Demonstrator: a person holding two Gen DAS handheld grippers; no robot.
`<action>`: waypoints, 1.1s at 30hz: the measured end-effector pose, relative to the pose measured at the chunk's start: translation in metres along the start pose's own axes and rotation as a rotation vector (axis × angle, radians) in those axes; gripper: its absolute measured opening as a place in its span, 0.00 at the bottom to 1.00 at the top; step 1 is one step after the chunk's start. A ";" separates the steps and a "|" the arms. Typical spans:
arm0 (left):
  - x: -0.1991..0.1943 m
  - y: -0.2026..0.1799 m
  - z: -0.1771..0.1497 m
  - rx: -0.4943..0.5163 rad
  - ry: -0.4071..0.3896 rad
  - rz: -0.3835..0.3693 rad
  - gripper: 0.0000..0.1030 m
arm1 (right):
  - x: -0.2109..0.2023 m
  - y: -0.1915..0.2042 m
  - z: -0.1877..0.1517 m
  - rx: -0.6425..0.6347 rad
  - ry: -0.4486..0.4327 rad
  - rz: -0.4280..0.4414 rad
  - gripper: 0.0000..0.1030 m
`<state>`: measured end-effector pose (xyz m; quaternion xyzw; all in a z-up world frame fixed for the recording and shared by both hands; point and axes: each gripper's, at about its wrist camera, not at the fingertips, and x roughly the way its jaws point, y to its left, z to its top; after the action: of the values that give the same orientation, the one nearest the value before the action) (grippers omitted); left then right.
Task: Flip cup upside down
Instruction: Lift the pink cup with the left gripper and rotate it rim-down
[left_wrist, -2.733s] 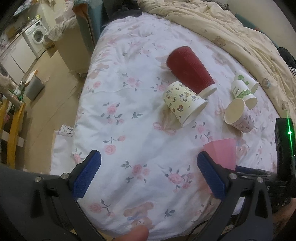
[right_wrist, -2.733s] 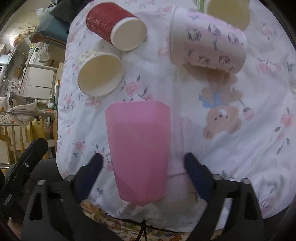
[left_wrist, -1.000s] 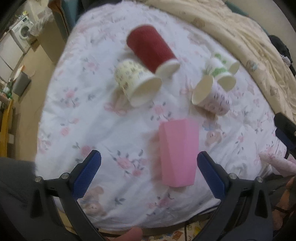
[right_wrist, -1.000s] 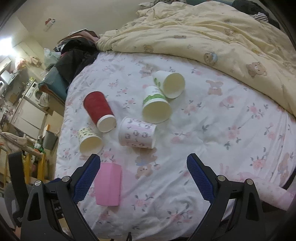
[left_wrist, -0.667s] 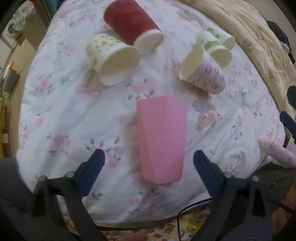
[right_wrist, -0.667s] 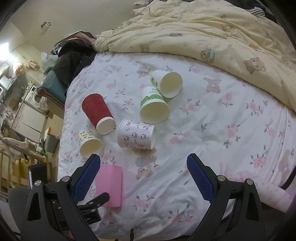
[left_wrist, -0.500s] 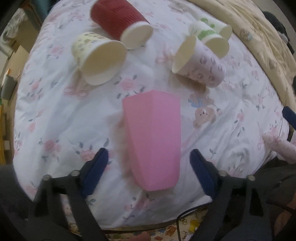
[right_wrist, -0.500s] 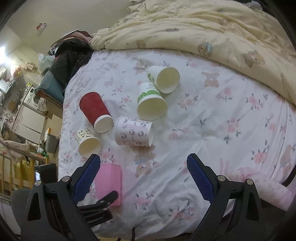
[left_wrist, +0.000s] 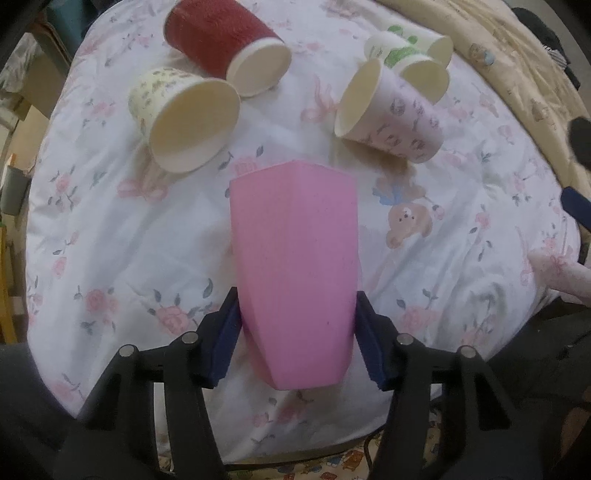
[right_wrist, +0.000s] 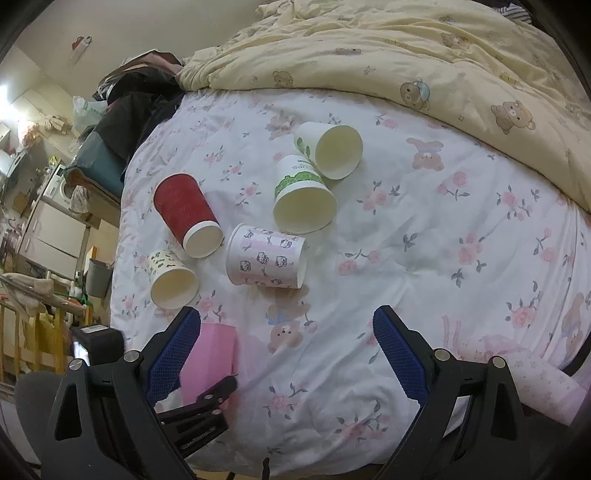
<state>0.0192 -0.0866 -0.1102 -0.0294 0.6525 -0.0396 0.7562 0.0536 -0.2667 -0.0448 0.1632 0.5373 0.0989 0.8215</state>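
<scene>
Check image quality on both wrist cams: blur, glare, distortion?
Left wrist: pink cup sharp between the left gripper pads, soft shadow to its left, strong fisheye curvature. Right wrist: sharp, bright glare at the upper left edge, dark corner vignette, right gripper open.

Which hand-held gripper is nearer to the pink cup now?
Left. The left hand-held gripper has its fingers against both sides of the pink cup. The right hand-held gripper is open, beside the cup, not touching it.
</scene>
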 end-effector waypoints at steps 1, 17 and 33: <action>-0.004 0.001 0.000 0.003 -0.007 -0.004 0.52 | 0.000 0.000 0.000 -0.003 -0.002 -0.004 0.94; -0.086 0.067 0.018 -0.014 -0.178 -0.028 0.52 | 0.001 0.021 -0.004 -0.040 -0.016 0.037 0.94; -0.091 0.097 0.024 -0.066 -0.238 -0.158 0.52 | 0.015 0.053 -0.003 -0.166 -0.019 0.034 0.94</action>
<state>0.0317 0.0183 -0.0268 -0.1102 0.5547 -0.0739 0.8214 0.0579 -0.2123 -0.0391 0.1046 0.5163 0.1557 0.8356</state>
